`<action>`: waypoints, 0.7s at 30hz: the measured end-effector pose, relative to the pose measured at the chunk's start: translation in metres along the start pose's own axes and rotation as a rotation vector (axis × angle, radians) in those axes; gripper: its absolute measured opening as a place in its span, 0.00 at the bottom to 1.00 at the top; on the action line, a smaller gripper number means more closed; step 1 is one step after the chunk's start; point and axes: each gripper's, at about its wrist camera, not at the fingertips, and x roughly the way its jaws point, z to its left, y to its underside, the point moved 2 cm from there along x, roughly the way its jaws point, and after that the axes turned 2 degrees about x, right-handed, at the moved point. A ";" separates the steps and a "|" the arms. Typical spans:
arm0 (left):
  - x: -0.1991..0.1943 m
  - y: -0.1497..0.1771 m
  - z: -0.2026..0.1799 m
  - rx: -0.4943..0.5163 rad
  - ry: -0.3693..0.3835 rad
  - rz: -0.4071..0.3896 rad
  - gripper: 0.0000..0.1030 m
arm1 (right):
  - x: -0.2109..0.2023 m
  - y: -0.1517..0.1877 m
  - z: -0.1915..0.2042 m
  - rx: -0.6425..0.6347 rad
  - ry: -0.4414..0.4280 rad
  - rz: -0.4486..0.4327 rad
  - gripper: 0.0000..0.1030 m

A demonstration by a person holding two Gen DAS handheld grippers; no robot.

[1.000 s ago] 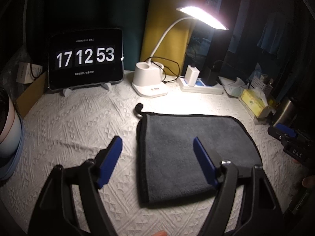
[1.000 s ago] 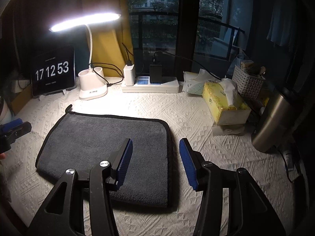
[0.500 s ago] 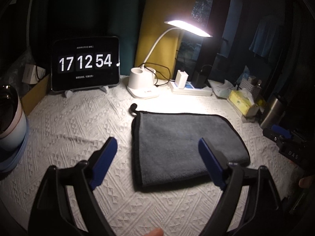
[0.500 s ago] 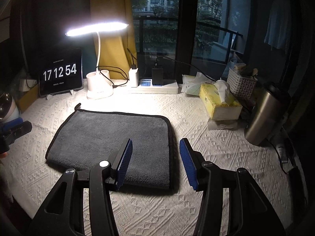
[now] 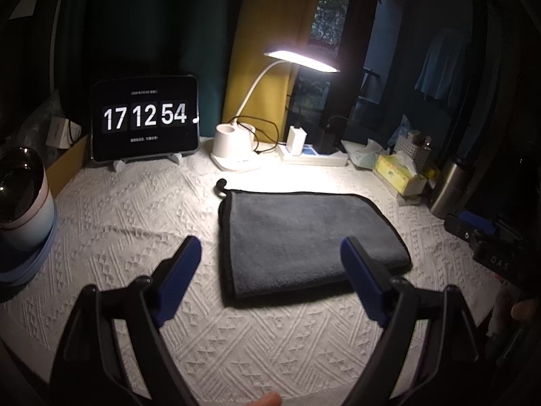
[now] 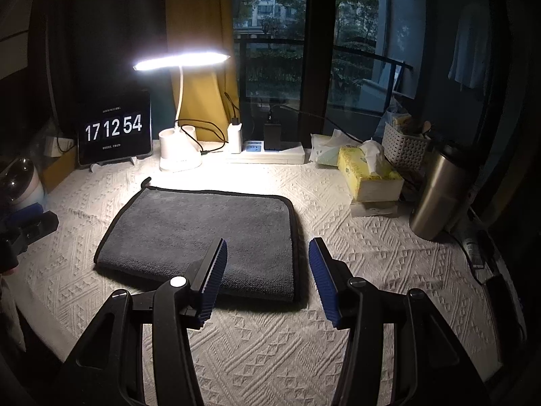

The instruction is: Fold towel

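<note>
So I've got the left gripper (image 5: 270,264) and right gripper (image 6: 267,264) both spread apart, empty, hovering near the folded grey towel (image 6: 203,233) lying flat just in front of the lamp (image 6: 179,64).

Small grey print under the clock digits on the tablet (image 5: 145,119): too small to read. Cup (image 5: 20,199) at far left cut by the frame edge. Basket (image 6: 404,147) contents dim, unidentifiable. Right tongs (image 5: 487,240) mostly lost in shadow in the left wrist view.

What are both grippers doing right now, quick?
Left gripper: open, holding nothing.
Right gripper: open, empty, above the folded grey microfibre towel.
</note>
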 end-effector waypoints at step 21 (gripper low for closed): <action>-0.059 0.018 -0.020 0.047 0.078 -0.128 0.83 | -0.064 0.017 0.015 -0.014 -0.020 -0.096 0.52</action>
